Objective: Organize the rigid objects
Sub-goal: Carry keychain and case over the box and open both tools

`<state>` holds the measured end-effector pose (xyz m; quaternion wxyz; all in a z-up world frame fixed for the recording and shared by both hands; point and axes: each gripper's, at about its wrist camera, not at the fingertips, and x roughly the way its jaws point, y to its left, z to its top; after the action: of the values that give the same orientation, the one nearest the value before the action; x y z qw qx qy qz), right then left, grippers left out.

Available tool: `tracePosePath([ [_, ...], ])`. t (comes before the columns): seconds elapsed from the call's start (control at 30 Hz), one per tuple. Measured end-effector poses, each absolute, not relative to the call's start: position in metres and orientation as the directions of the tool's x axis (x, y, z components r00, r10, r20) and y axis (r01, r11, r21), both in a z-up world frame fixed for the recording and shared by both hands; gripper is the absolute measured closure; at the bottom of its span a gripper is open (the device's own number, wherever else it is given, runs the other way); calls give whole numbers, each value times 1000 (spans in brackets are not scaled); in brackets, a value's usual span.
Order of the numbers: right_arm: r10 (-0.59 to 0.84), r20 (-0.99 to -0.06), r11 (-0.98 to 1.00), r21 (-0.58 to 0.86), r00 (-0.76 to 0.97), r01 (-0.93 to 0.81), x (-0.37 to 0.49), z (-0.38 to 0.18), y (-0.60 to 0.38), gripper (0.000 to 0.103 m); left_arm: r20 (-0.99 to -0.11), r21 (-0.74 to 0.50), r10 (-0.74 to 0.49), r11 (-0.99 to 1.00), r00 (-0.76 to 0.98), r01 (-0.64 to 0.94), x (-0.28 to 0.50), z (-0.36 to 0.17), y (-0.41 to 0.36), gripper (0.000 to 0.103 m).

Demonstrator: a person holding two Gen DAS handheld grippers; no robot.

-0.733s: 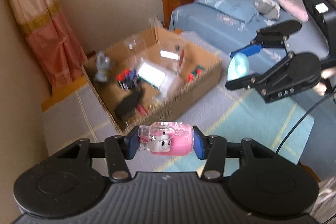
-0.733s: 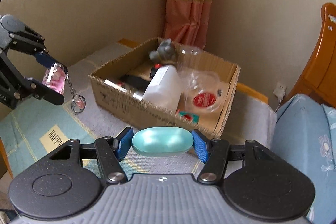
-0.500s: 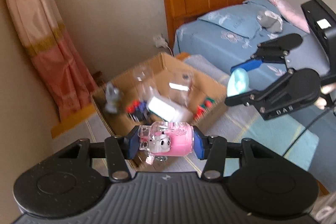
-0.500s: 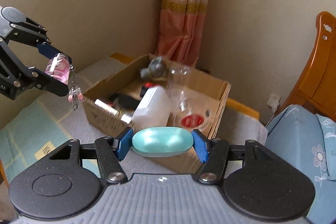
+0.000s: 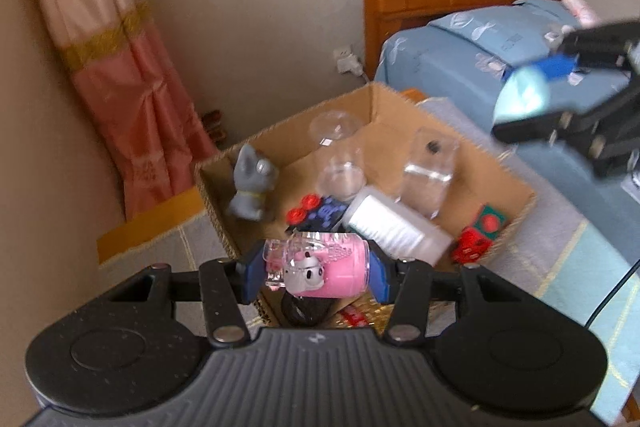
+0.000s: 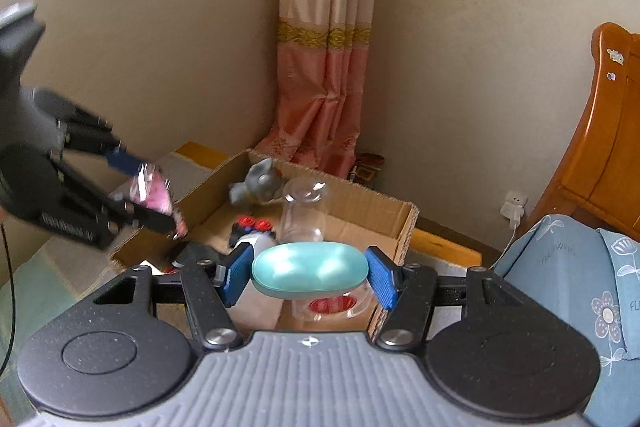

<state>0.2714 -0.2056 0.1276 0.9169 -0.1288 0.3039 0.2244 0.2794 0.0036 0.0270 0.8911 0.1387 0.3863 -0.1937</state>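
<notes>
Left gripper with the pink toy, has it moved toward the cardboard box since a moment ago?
Yes. The left gripper now reaches over the cardboard box's near-left corner; earlier it hung well left of it.

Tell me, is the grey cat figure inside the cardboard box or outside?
Inside: the grey cat figure stands upright in a corner of the cardboard box.

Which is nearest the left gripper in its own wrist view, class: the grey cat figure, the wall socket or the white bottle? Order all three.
From the left gripper:
1. White bottle, lying in the box, just right.
2. Grey cat figure, box's far left corner.
3. Wall socket, on the wall beyond.
</notes>
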Motion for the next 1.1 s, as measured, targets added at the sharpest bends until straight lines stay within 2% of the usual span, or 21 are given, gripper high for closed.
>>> tracePosePath([
  [0.17,314,-614,878,-102,724,-467,298,131,-207,37,-758,41,-243,909,606,416,288,5,17,51],
  [0.23,305,-617,885,-98,725,-455,310,131,-208,37,-752,33,-244,914,612,405,287,1,21,35],
  [0.3,293,-624,893,-93,725,-441,324,130,-208,37,-730,48,-238,918,641,395,281,0,24,10],
  [0.4,276,-640,901,-87,717,-425,343,125,-205,37,-690,82,-223,921,688,381,271,3,26,4],
  [0.9,183,-757,928,-78,628,-365,411,73,-181,37,-603,131,-211,925,770,356,219,7,25,1],
  [1.1,156,-788,934,-79,596,-349,419,60,-173,36,-601,137,-204,926,773,351,208,5,23,1],
])
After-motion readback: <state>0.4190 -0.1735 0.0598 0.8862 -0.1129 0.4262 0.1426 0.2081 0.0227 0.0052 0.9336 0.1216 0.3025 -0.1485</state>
